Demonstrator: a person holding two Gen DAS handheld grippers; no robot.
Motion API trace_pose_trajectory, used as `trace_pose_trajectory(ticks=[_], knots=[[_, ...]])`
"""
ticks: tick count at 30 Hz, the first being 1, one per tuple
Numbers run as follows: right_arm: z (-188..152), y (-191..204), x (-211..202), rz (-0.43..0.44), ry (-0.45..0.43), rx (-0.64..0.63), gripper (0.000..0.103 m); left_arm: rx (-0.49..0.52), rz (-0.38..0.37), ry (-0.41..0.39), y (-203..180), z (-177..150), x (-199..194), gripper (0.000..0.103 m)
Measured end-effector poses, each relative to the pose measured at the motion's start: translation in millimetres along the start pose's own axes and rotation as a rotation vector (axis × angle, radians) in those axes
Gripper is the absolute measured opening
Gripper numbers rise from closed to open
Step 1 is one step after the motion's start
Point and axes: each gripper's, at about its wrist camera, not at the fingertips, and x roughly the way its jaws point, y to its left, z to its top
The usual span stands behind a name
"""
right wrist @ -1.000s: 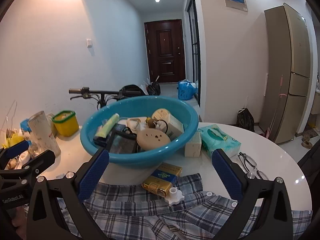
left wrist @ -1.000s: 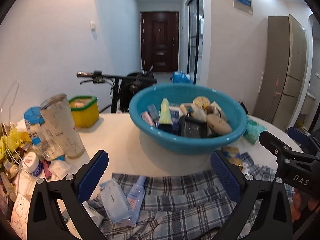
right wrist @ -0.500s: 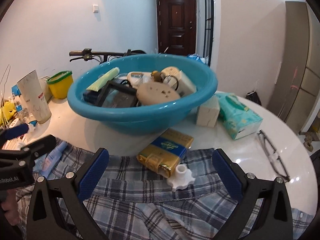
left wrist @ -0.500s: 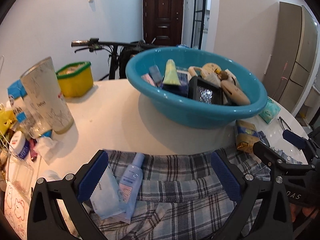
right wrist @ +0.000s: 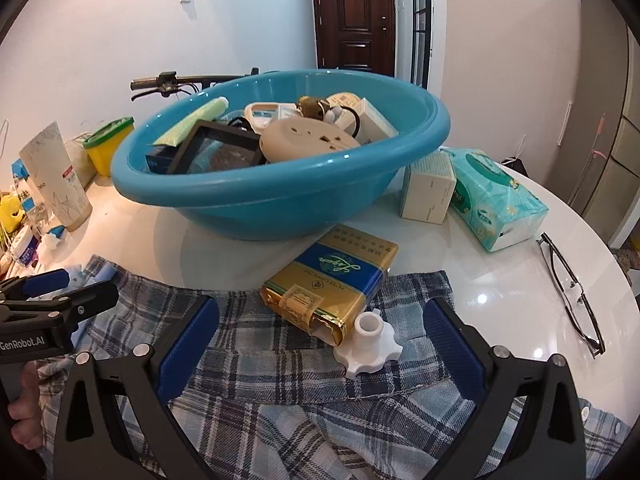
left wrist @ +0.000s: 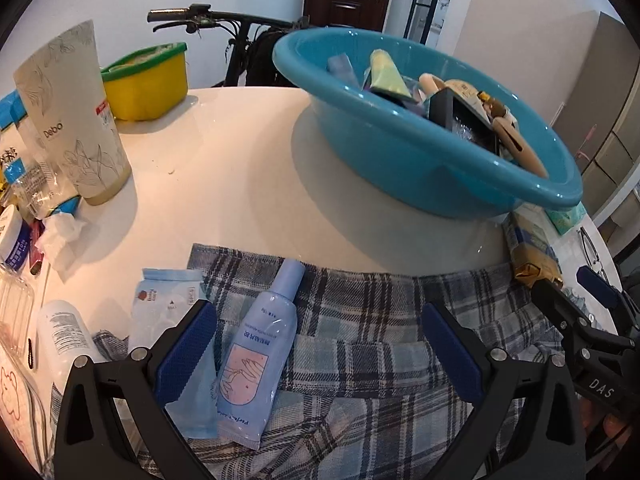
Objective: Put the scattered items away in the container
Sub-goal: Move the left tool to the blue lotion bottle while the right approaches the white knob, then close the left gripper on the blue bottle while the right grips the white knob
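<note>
A blue basin (left wrist: 420, 160) (right wrist: 280, 200) holding several items stands on the white round table (left wrist: 224, 168). In front of it lies a plaid shirt (left wrist: 380, 332) (right wrist: 260, 360). On the shirt's left part rest a light-blue tube (left wrist: 260, 352) and a pale sachet (left wrist: 172, 308). My left gripper (left wrist: 320, 352) hovers open just above them. A gold-and-blue pack (right wrist: 332, 280) and a white plastic knob (right wrist: 368, 340) lie on the shirt's right part, with my right gripper (right wrist: 320, 340) open over them.
On the left stand a paper cup (left wrist: 76, 120), a yellow tub (left wrist: 148, 80) and small bottles (left wrist: 60, 340). A white box (right wrist: 428, 188), a tissue pack (right wrist: 496, 200) and glasses (right wrist: 572, 292) lie right of the basin. A bicycle handlebar (left wrist: 188, 16) stands behind the table.
Both grippers have tilted down and come closer to the shirt. The tube now lies between the left fingers' line, the pack and knob between the right ones. Both stayed open.
</note>
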Motion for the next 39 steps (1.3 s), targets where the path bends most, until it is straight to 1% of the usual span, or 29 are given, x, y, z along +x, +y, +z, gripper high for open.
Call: trace_pose_trajectory(ticks=[5,7,8,9,10,11,13,14,15,16,17,18,22,23,28,32,36,39], knots=[[3,2,8,0.018,0.007,0.006,0.101,0.017,-0.018,0.003,-3,0,-1,0.102],[4,4,11,0.018,0.008,-0.006,0.093,0.023,-0.022,0.011,-3,0,0,0.094],[4,5,12,0.017,0.01,-0.012,0.09,0.027,-0.017,0.021,-4,0,1,0.09],[3,5,13,0.015,0.014,-0.017,0.085,0.03,-0.002,0.034,-5,-1,4,0.088],[3,5,15,0.017,0.02,-0.02,0.082,0.034,0.019,0.038,-4,-2,6,0.087],[3,4,16,0.022,0.025,-0.021,0.076,0.035,0.032,0.041,-4,-2,7,0.083],[3,3,18,0.036,0.029,-0.016,0.065,0.029,0.034,0.055,-1,-3,10,0.075],[3,2,18,0.045,0.029,-0.014,0.061,0.025,0.034,0.059,0,-3,10,0.067],[3,2,17,0.057,0.031,-0.014,0.054,0.018,0.031,0.068,3,-2,11,0.057],[3,1,16,0.067,0.033,-0.012,0.053,0.012,0.029,0.075,4,-2,12,0.052],[3,-1,14,0.069,0.03,-0.008,0.051,0.006,0.032,0.078,7,-2,13,0.041],[3,-2,12,0.07,0.029,-0.005,0.049,-0.001,0.034,0.079,9,-2,13,0.037],[4,-9,2,0.078,0.035,0.003,0.043,-0.054,-0.024,0.096,23,2,11,0.035],[4,-10,0,0.081,0.037,0.008,0.042,-0.059,-0.028,0.096,25,3,10,0.034],[7,-15,-18,0.101,0.029,0.013,0.04,-0.042,-0.044,0.074,27,5,-5,0.032],[7,-16,-28,0.086,0.025,-0.007,0.04,-0.023,-0.056,0.061,22,0,-11,0.032],[5,-23,-21,0.081,0.06,0.002,0.041,-0.009,-0.047,0.089,18,-2,-2,0.032],[2,-31,-11,0.058,0.091,0.026,0.043,0.026,-0.016,0.12,15,-4,9,0.032]])
